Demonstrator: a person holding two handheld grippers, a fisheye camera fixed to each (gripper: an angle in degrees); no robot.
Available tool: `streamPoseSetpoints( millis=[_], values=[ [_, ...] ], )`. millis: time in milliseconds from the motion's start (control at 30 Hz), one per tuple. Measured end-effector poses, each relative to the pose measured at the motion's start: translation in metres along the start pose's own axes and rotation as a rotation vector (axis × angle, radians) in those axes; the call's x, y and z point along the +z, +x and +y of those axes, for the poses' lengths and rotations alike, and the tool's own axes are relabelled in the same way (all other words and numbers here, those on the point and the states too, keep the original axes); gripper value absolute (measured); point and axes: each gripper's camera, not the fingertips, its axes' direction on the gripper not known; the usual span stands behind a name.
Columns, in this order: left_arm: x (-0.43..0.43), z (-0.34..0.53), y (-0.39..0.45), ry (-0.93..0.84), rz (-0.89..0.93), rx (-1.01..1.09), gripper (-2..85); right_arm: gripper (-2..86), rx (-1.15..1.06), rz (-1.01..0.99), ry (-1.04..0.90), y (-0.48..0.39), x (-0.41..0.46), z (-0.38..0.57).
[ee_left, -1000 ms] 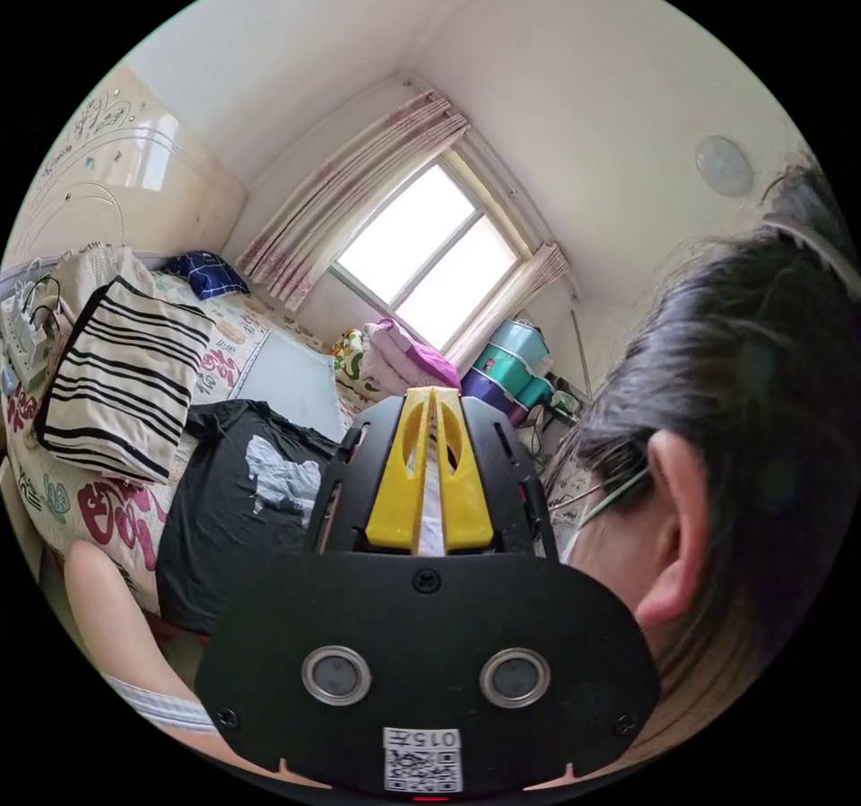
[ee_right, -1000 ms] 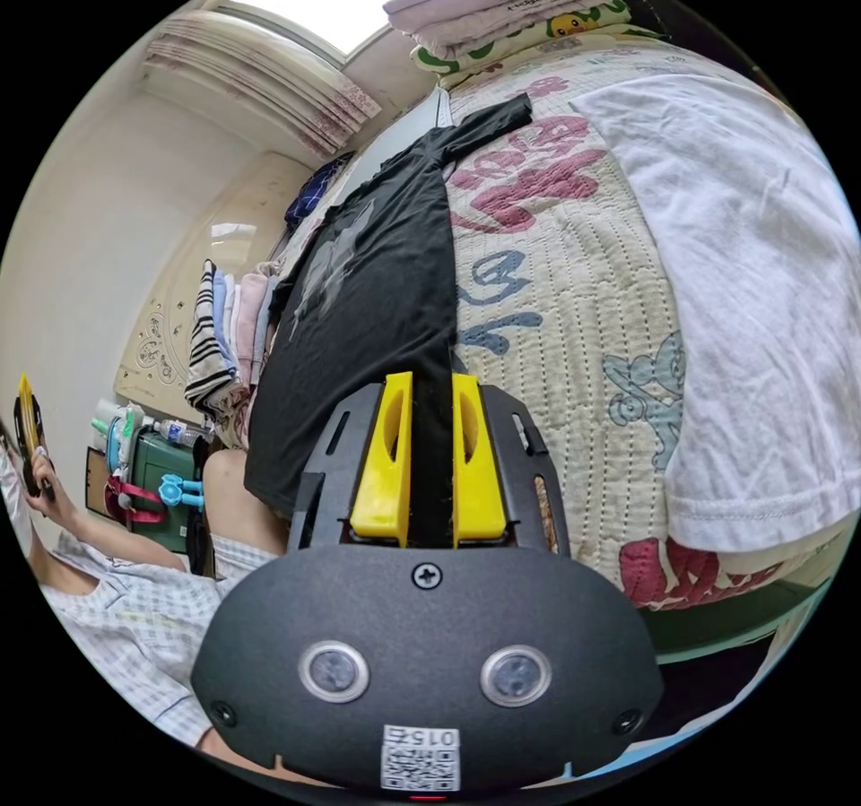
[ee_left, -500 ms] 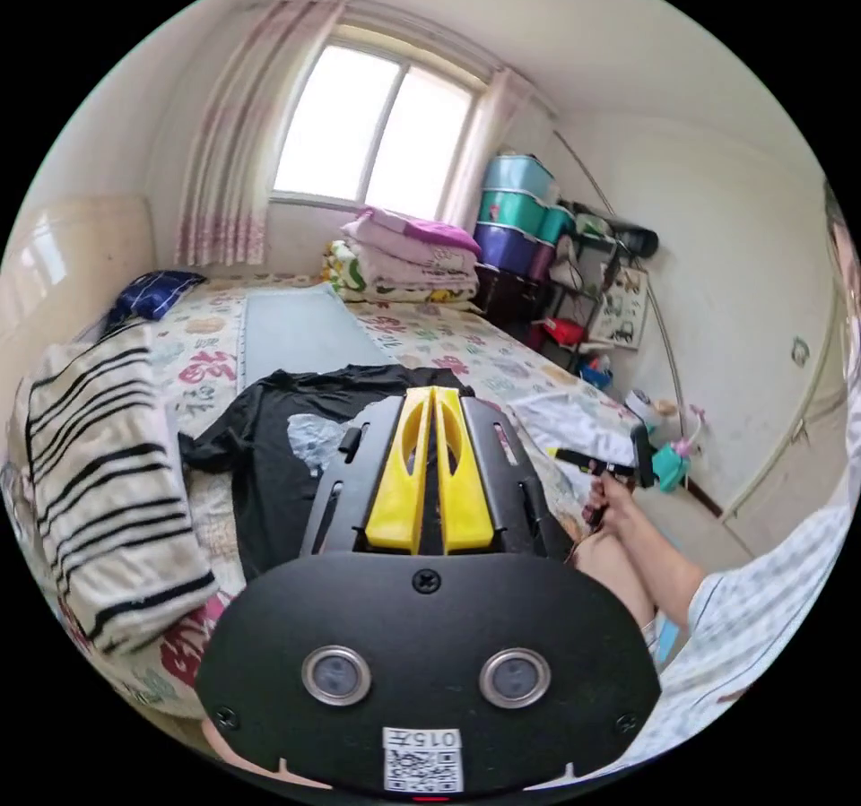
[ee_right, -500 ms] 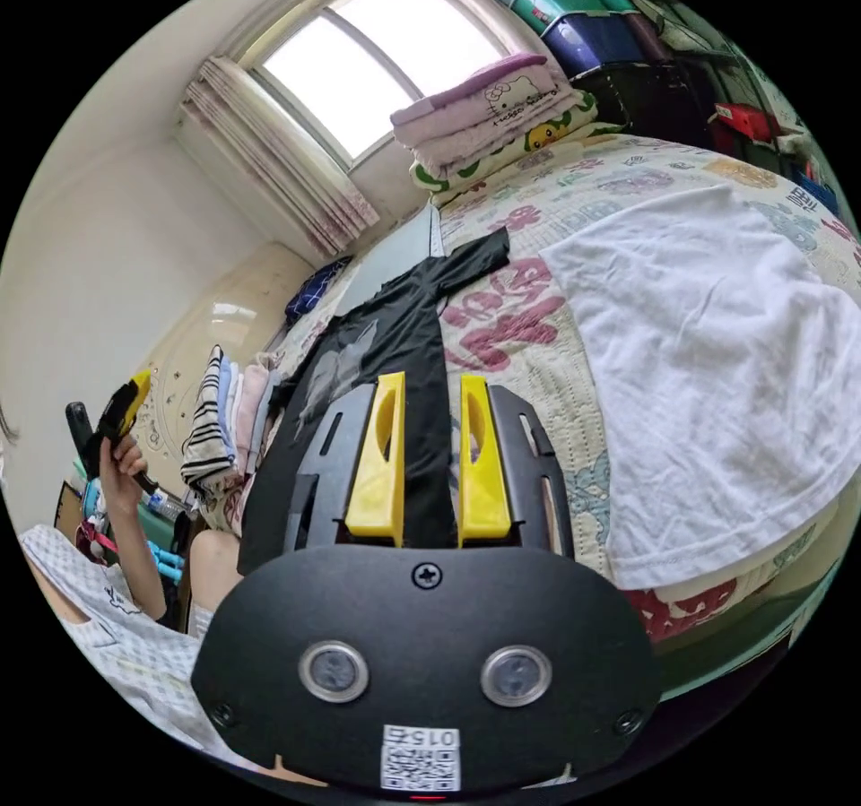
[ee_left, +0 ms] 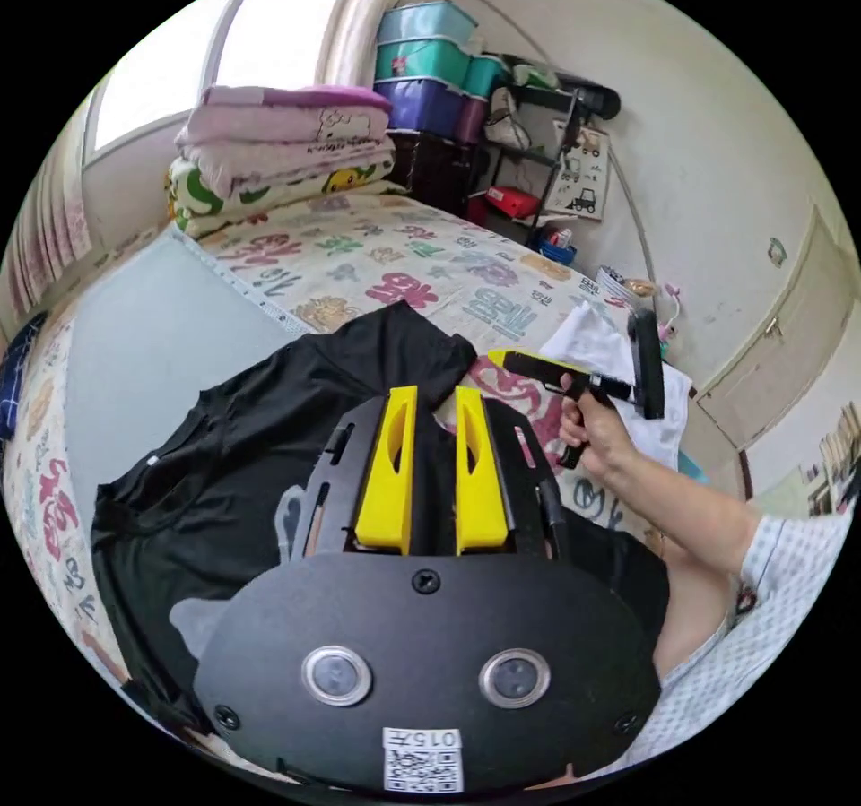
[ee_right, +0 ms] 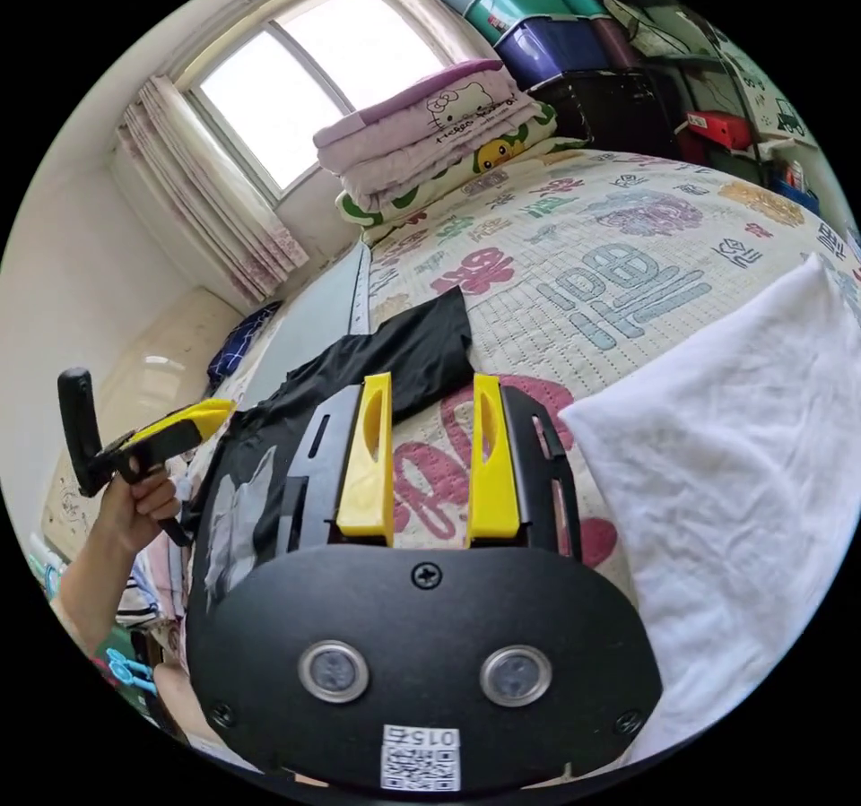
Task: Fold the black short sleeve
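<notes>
Two grippers hovered above the bed, jaws parted, neither holding anything. The left gripper [ee_left: 423,394] hung over the black short sleeve shirt [ee_left: 260,447], which lay spread flat on the patterned quilt [ee_right: 628,241]; the right gripper [ee_right: 428,385] sat near its outstretched sleeve. By my reading, folding hadn't begun: next comes pinching that sleeve edge and carrying it inward. A white garment [ee_right: 744,474] lay close alongside, so open room was toward the grey mat [ee_left: 152,331].
</notes>
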Motion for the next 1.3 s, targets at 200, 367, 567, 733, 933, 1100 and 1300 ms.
streamPoseSetpoints(
  millis=[200, 367, 567, 733, 933, 1100, 1300],
  values=[
    [0.145, -0.103, -0.026, -0.046, -0.001, -0.096, 10.2, 8.9, 0.064, -0.003, -0.047, 0.013, 0.051, 0.001],
    [0.265, -0.156, -0.013, -0.089, -0.122, -0.127, 10.9, 7.8, -0.034, 0.216, -0.081, -0.025, 0.077, 0.004],
    [0.360, -0.154, -0.007, -0.142, -0.231, -0.132, 7.7, 4.8, 0.001, 0.174, -0.071, -0.020, 0.088, 0.011],
    [0.363, -0.144, -0.016, -0.113, -0.189, -0.176, 1.9, 0.9, -0.087, 0.252, -0.102, -0.039, 0.104, 0.019],
    [0.273, -0.094, -0.047, 0.059, -0.124, -0.223, 0.6, 0.2, -0.118, 0.128, -0.074, -0.036, 0.094, 0.030],
    [0.182, -0.021, -0.062, 0.119, -0.140, -0.178, 0.6, 0.4, -0.358, -0.060, -0.019, -0.093, 0.042, 0.046],
    [0.116, 0.092, -0.078, 0.018, -0.167, -0.163, 1.3, 1.3, -0.546, -0.191, -0.305, -0.135, 0.057, 0.101]
  ],
)
